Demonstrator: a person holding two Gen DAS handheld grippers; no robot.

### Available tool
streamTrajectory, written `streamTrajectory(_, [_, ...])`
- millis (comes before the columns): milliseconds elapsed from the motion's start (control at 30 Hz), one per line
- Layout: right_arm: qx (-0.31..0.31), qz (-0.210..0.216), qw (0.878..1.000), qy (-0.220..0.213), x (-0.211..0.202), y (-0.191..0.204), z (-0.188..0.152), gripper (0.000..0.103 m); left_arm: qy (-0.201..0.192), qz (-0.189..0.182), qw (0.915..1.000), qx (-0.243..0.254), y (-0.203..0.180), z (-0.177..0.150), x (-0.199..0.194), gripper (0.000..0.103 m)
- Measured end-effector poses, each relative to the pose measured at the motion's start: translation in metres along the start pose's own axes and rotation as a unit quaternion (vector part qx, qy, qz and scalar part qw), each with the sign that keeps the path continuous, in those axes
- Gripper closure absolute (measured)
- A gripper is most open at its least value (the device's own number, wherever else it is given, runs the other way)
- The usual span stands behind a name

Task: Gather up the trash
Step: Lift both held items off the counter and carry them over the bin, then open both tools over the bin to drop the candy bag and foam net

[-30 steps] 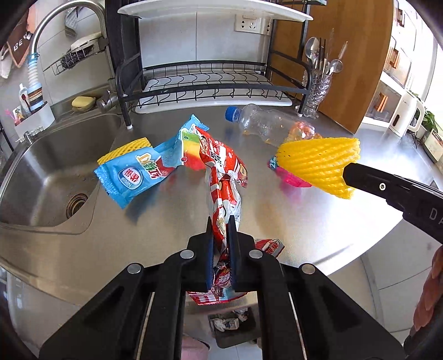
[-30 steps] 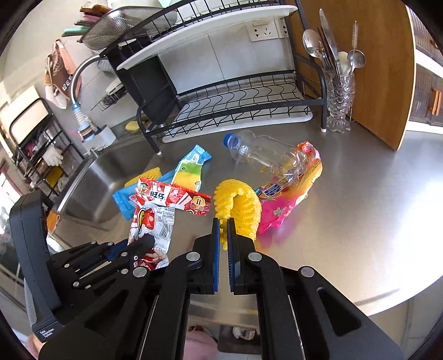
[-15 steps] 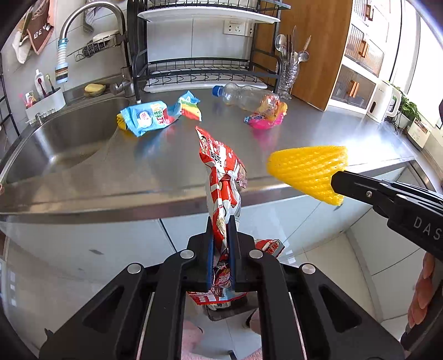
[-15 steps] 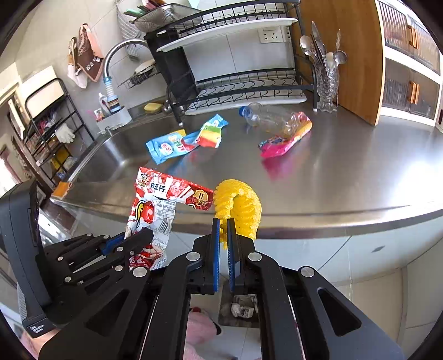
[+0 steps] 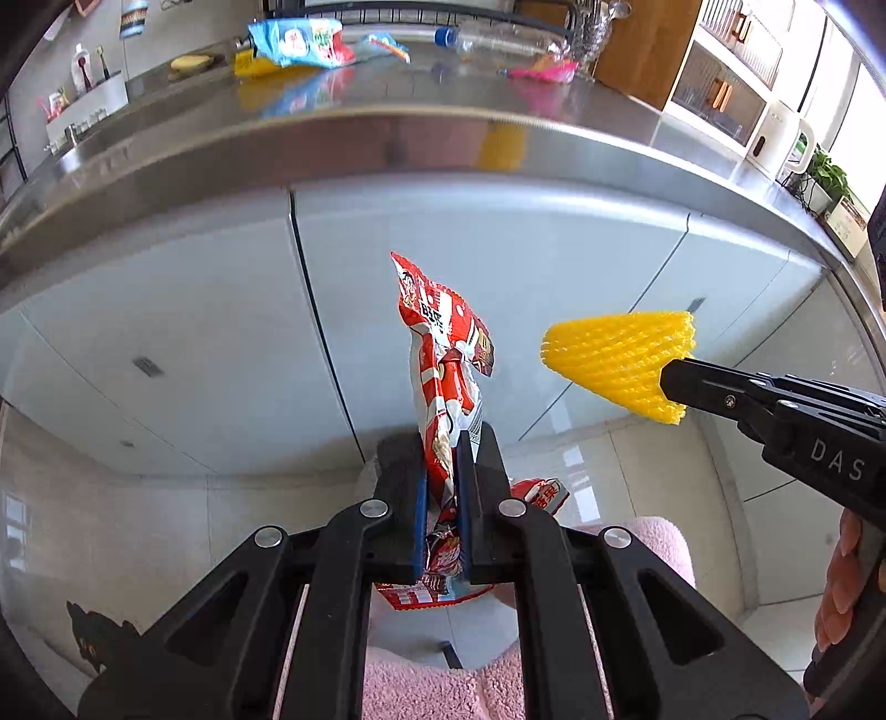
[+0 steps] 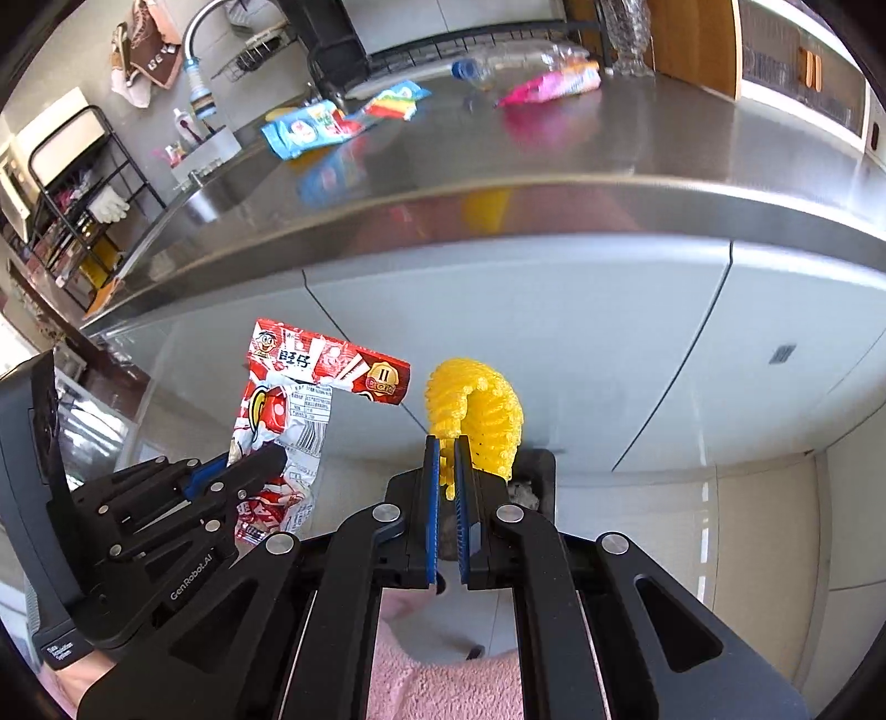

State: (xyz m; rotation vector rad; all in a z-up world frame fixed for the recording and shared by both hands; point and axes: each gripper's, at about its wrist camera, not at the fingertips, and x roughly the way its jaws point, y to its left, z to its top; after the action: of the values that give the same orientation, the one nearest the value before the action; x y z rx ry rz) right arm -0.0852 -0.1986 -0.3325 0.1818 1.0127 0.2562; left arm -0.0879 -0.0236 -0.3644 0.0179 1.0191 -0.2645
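Red-and-white crinkled plastic snack wrapper (image 5: 443,382) stands up between the blue-padded jaws of the left gripper (image 5: 441,476), which are clenched on its lower half; its printed top rises above the jaw tips and its bottom end hangs out beneath them. Just to its right, apart from it, the yellow foam fruit-net sleeve (image 5: 623,363) is pinched at one edge by the right gripper (image 6: 447,471), whose jaws are closed on the net with the bulk of it bulging forward and to the right of the tips.

Both grippers hang in open air in front of pale grey cabinet doors (image 5: 183,332), below the front edge of the stainless steel desk (image 6: 692,166). Under the right gripper's jaws, a dark bin (image 6: 534,479) with crumpled scraps inside shows on the tiled floor (image 5: 138,531). Pink fluffy fabric (image 6: 443,687) fills the bottom of both views.

Up on the desk, well apart from the jaws, lie a light blue snack bag (image 6: 307,128), a rainbow-striped wrapper (image 6: 396,102), a pink wrapper (image 6: 548,83) and a clear plastic bottle with a blue cap (image 6: 515,58) on its side. Near the desk's far side are a black dish rack (image 6: 332,50) and the sink (image 6: 210,194).
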Motion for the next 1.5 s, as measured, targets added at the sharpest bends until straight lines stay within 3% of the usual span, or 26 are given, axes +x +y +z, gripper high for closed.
streamTrajectory(533, [0.074, 0.013, 0.987, 0.140, 0.160, -0.047, -0.056, 0.097, 0.102, -0.008, 0.9940, -0.040, 0.026, -0.057, 0.162, 0.095])
streamTrajectory(667, [0.065, -0.008, 0.986, 0.152, 0.190, -0.051, -0.063, 0.097, 0.122, -0.002, 0.9916, -0.044, 0.027, -0.059, 0.191, 0.095])
streamTrajectory(1067, [0.075, -0.013, 0.982, 0.174, 0.249, -0.073, -0.068, 0.096, 0.153, 0.008, 0.9868, -0.052, 0.031, -0.060, 0.246, 0.094])
streamTrajectory(1133, [0.081, -0.013, 0.981, 0.177, 0.255, -0.073, -0.066, 0.093, 0.154, 0.011, 0.9866, -0.054, 0.030, -0.059, 0.250, 0.086])
streamTrajectory(1200, [0.092, -0.007, 0.979, 0.182, 0.260, -0.075, -0.064, 0.093, 0.154, 0.009, 0.9863, -0.059, 0.031, -0.059, 0.251, 0.069])
streamTrajectory(1333, [0.095, -0.014, 0.978, 0.188, 0.270, -0.079, -0.060, 0.091, 0.148, 0.018, 0.9870, -0.059, 0.032, -0.061, 0.251, 0.055])
streamTrajectory(1400, [0.108, -0.013, 0.977, 0.185, 0.270, -0.082, -0.056, 0.055, 0.143, 0.021, 0.9880, -0.056, 0.030, -0.061, 0.248, 0.044])
streamTrajectory(1433, [0.119, -0.015, 0.977, 0.174, 0.268, -0.085, -0.055, 0.025, 0.139, 0.023, 0.9886, -0.053, 0.030, -0.061, 0.246, 0.042])
streamTrajectory(1500, [0.129, -0.025, 0.979, 0.155, 0.261, -0.087, -0.052, 0.022, 0.133, 0.022, 0.9894, -0.054, 0.030, -0.059, 0.240, 0.031])
